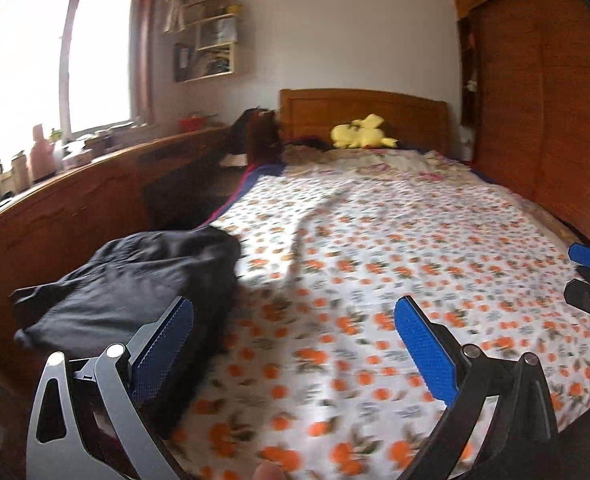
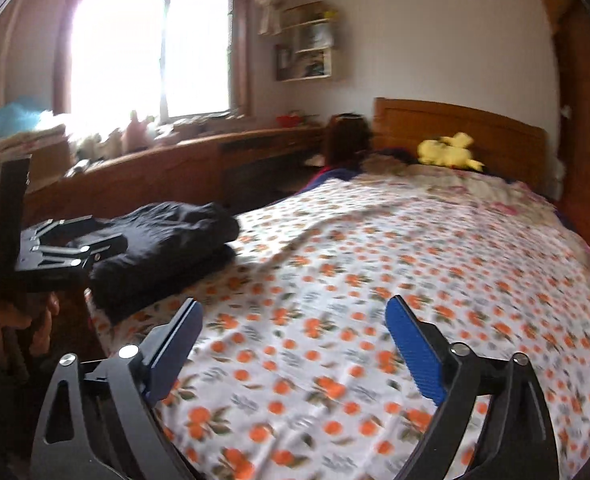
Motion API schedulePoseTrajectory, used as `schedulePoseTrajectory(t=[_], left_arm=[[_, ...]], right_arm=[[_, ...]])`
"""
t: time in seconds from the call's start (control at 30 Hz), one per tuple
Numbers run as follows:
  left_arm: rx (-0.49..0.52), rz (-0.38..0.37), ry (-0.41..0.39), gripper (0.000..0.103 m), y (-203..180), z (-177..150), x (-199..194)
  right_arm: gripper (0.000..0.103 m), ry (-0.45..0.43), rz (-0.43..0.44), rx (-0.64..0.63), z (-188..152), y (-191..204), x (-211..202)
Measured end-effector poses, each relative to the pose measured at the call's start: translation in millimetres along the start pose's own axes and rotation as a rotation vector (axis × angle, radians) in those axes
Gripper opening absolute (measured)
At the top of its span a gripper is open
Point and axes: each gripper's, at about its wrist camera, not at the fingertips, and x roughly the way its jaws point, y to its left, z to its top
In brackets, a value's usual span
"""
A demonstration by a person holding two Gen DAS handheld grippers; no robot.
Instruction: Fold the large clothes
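- Left gripper [image 1: 293, 322]: jaws spread wide, blue pads apart, nothing between them, hanging over the bed [image 1: 375, 240].
- Right gripper [image 2: 293, 322]: jaws spread wide too, nothing pinched, above the orange-print sheet [image 2: 375, 280].
- Dark garment [image 1: 135, 280], folded into a thick black bundle, lies on the near left corner of the bed, on the sheet, beside the left gripper's left pad; not touched by either gripper as far as the views show.
- Same bundle in the right wrist view [image 2: 167, 248], just beyond the left gripper's body [image 2: 63, 252]; a hand [image 2: 11, 320] grips that handle at the left edge.
- Yellow plush toy [image 1: 361, 132] sits at the far end of the bed against the wooden headboard [image 1: 363, 114].
- Wall shelf box [image 1: 211, 40] by the window [image 1: 55, 48]: open compartments hold stacked items, too blurred to name.
- Long wooden surface [image 1: 95, 176] under the window carries bottles and jars, contents unclear; a red bowl-like thing [image 1: 191, 122] stands at its far end.
- Wooden wardrobe [image 1: 535, 100] stands to the right of the bed.
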Motion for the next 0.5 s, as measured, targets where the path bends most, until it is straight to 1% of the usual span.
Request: schedulePoseTrajectory(t=[0.07, 0.2, 0.3, 0.5], left_arm=[[0.008, -0.03, -0.009, 0.101, -21, 0, -4], [0.02, -0.081, -0.031, 0.101, -64, 3, -16], [0.027, -0.115, -0.034, 0.101, -87, 5, -23], [0.052, -0.174, -0.04, 0.101, -135, 4, -42]], right_arm=[[0.096, -0.02, -0.029, 0.038, -6, -16, -18], [0.096, -0.061, -0.101, 0.102, -16, -48, -60], [0.096, -0.078, -0.145, 0.131, -22, -63, -84], [0.096, -0.117, -0.226, 0.154, -29, -72, -124]])
